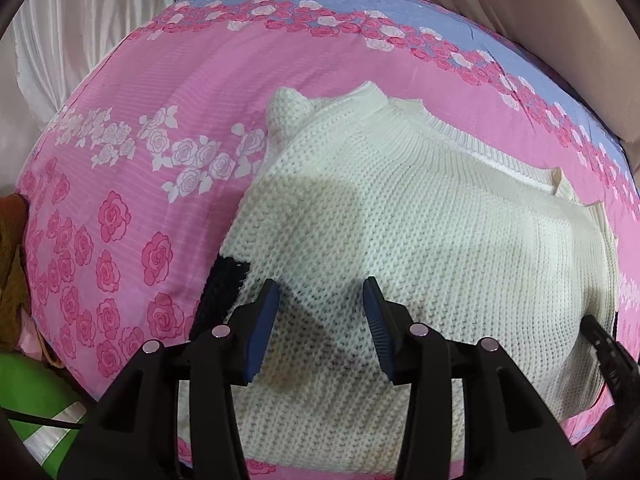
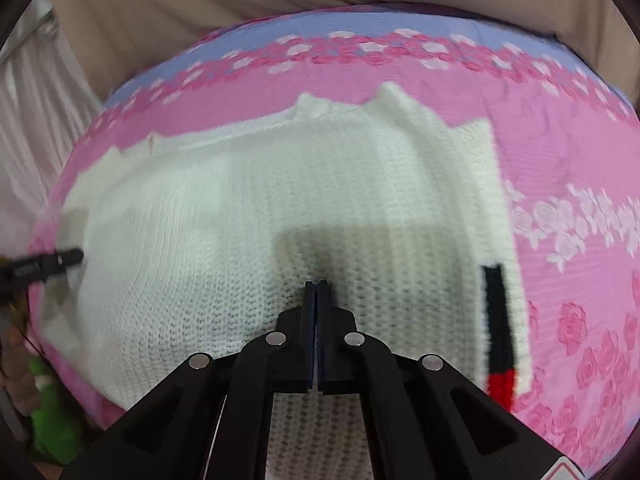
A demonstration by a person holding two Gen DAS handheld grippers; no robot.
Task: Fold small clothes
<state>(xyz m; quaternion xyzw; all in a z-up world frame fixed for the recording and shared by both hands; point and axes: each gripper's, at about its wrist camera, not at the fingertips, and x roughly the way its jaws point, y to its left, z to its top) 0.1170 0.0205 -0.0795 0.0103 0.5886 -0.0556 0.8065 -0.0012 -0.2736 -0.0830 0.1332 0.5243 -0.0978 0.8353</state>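
Note:
A small white knitted sweater (image 1: 420,220) lies flat on a pink rose-print bedsheet (image 1: 160,120). It has a ribbed neck at the far side and a black patch (image 1: 228,284) at its left edge. My left gripper (image 1: 322,284) is open just above the sweater's near part, with nothing between its fingers. In the right wrist view the sweater (image 2: 240,220) fills the middle, with a black and red stripe (image 2: 496,320) on its right edge. My right gripper (image 2: 316,284) is shut over the knit and empty. Its tip shows at the right edge of the left wrist view (image 1: 600,336).
The sheet has a blue band (image 1: 400,4) along its far edge, against a beige headboard (image 1: 520,8). White curtains (image 1: 60,32) hang at the left. Brown cloth (image 1: 12,264) and a green item (image 1: 36,400) lie off the bed's left side.

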